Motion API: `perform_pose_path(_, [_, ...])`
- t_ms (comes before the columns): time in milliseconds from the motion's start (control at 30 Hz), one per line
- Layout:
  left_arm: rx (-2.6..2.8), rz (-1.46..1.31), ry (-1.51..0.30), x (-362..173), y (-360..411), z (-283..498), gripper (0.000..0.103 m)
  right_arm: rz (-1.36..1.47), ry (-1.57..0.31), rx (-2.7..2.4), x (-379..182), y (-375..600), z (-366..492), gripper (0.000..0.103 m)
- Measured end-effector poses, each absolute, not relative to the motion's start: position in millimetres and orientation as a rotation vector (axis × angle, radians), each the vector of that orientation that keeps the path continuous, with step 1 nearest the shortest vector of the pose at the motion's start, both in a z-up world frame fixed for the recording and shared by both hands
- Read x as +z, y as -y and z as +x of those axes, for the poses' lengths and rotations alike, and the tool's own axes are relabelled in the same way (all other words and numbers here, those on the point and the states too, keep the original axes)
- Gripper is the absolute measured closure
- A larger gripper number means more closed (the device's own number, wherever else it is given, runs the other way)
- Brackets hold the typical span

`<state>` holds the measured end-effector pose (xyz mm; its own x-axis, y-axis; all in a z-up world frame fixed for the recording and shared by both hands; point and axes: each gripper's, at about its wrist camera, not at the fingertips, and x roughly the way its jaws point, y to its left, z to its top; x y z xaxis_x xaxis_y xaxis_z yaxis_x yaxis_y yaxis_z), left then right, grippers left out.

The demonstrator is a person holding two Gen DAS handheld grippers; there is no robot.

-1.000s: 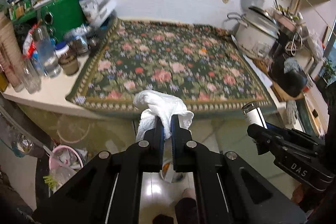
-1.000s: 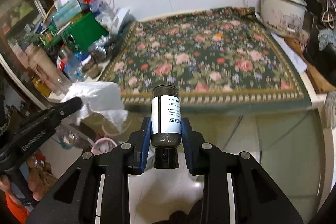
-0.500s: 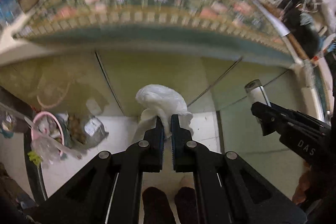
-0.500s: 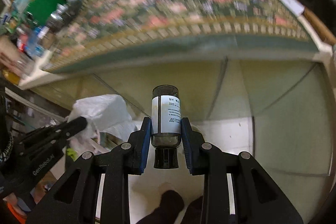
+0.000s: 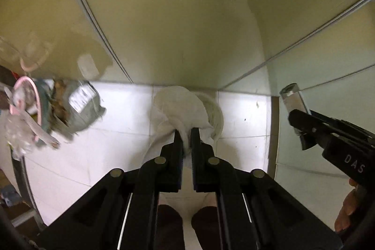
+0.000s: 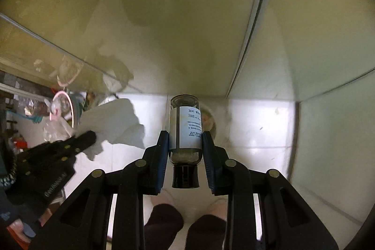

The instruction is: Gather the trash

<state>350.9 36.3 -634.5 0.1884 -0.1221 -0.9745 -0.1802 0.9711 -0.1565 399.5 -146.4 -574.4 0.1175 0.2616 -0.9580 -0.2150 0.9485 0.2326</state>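
At the left edge of the left wrist view, a pink-rimmed trash bin (image 5: 35, 109) is sitting on the white floor (image 5: 112, 137), overflowing with wrappers and scraps (blurred, so its contents are hard to name). Moving toward the centre, the left hand-held gripper (image 5: 185, 132) is pinching a crumpled white paper towel (image 5: 182, 107), its jaws drawn narrow on the wad, which is hanging above the floor tiles. Behind it the pale green cabinet front (image 5: 175, 15) is filling the upper frame. At the right edge, the right hand-held gripper (image 5: 302, 128) is showing with a small bottle (image 5: 293, 97) sticking up from it.

In the right wrist view, the bin (image 6: 63, 109) is sitting at centre left with the paper towel (image 6: 112, 123) just right of it, and in the middle the right hand-held gripper (image 6: 185, 139) is clamping the labelled glass bottle (image 6: 185, 128) by its sides, dark cap toward the camera.

Both pieces of trash look to be in transit, carried low toward the floor. The next move probably calls for swinging both loads left, over the bin's rim, then opening the jaws; since the bin is already heaped, the bottle may roll off unless it is released well inside.
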Motion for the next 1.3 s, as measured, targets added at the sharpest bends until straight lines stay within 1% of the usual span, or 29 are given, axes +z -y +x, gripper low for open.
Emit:
perform_pose_path(67, [0.043, -0.282, -1.414, -663.4, -34.6, 353.3, 0.099, 0.043, -1.448, 0.361, -606.7, 143.8, 404.1, 0.077])
perform_pose_path(167, [0.031, -0.339, -1.441, -696.1, -35.5, 358.4, 0.099, 0.042, -1.47, 0.376, -634.1, 139.8, 412.9, 0.077])
perform_pose_path(233, [-0.003, -0.356, -1.469, -710.6, -30.6, 364.0, 0.098, 0.049, -1.484, 0.395, -641.8, 134.3, 420.0, 0.077])
perform_pose_path(267, [-0.016, -0.351, -1.485, -713.9, -24.9, 367.3, 0.096, 0.054, -1.498, 0.411, -648.0, 132.3, 422.8, 0.077])
perform_pose_path(300, [-0.021, -0.336, -1.505, -719.2, -21.3, 369.5, 0.089, 0.059, -1.507, 0.42, -646.3, 129.2, 426.5, 0.077])
perform_pose_path(333, [-0.013, -0.326, -1.509, -720.5, -18.5, 370.4, 0.086, 0.066, -1.515, 0.432, -648.9, 131.1, 428.0, 0.077])
perform_pose_path(367, [-0.005, -0.32, -1.509, -720.2, -17.2, 369.8, 0.079, 0.071, -1.524, 0.444, -648.5, 130.5, 429.4, 0.076])
perform_pose_path(400, [-0.009, -0.324, -1.51, -718.6, -16.8, 368.9, 0.075, 0.071, -1.532, 0.452, -647.4, 130.1, 429.7, 0.075])
perform_pose_path(533, [-0.004, -0.313, -1.518, -699.4, -14.7, 362.0, 0.075, 0.047, -1.527, 0.449, -636.5, 137.6, 428.2, 0.075])
perform_pose_path(567, [0.002, -0.306, -1.518, -694.7, -12.2, 361.6, 0.075, 0.045, -1.524, 0.448, -626.7, 140.6, 424.9, 0.075])
perform_pose_path(667, [0.009, -0.29, -1.504, -658.9, -10.7, 355.7, 0.075, 0.052, -1.516, 0.461, -600.3, 149.3, 420.4, 0.075])
perform_pose_path(700, [0.017, -0.275, -1.488, -637.2, -9.2, 352.1, 0.075, 0.049, -1.506, 0.462, -591.2, 150.5, 418.5, 0.075])
perform_pose_path(800, [0.033, -0.248, -1.438, -581.6, -7.3, 343.0, 0.075, 0.034, -1.471, 0.477, -541.4, 157.8, 408.5, 0.075])
perform_pose_path(933, [0.051, -0.225, -1.338, -488.1, -2.1, 326.1, 0.075, 0.029, -1.39, 0.506, -451.5, 170.0, 393.5, 0.075])
perform_pose_path(1000, [0.056, -0.207, -1.27, -429.8, 3.9, 313.8, 0.075, 0.016, -1.335, 0.517, -404.7, 176.9, 385.3, 0.075])
perform_pose_path(1100, [0.06, -0.177, -1.154, -351.6, 12.8, 293.5, 0.072, -0.005, -1.222, 0.532, -330.6, 186.5, 367.7, 0.075])
perform_pose_path(1200, [0.06, -0.162, -1.036, -279.8, 20.4, 270.8, 0.072, -0.002, -1.111, 0.549, -262.1, 199.7, 346.5, 0.075])
perform_pose_path(1300, [0.049, -0.155, -0.929, -220.0, 27.2, 243.4, 0.069, -0.001, -0.989, 0.552, -201.7, 209.2, 317.9, 0.075])
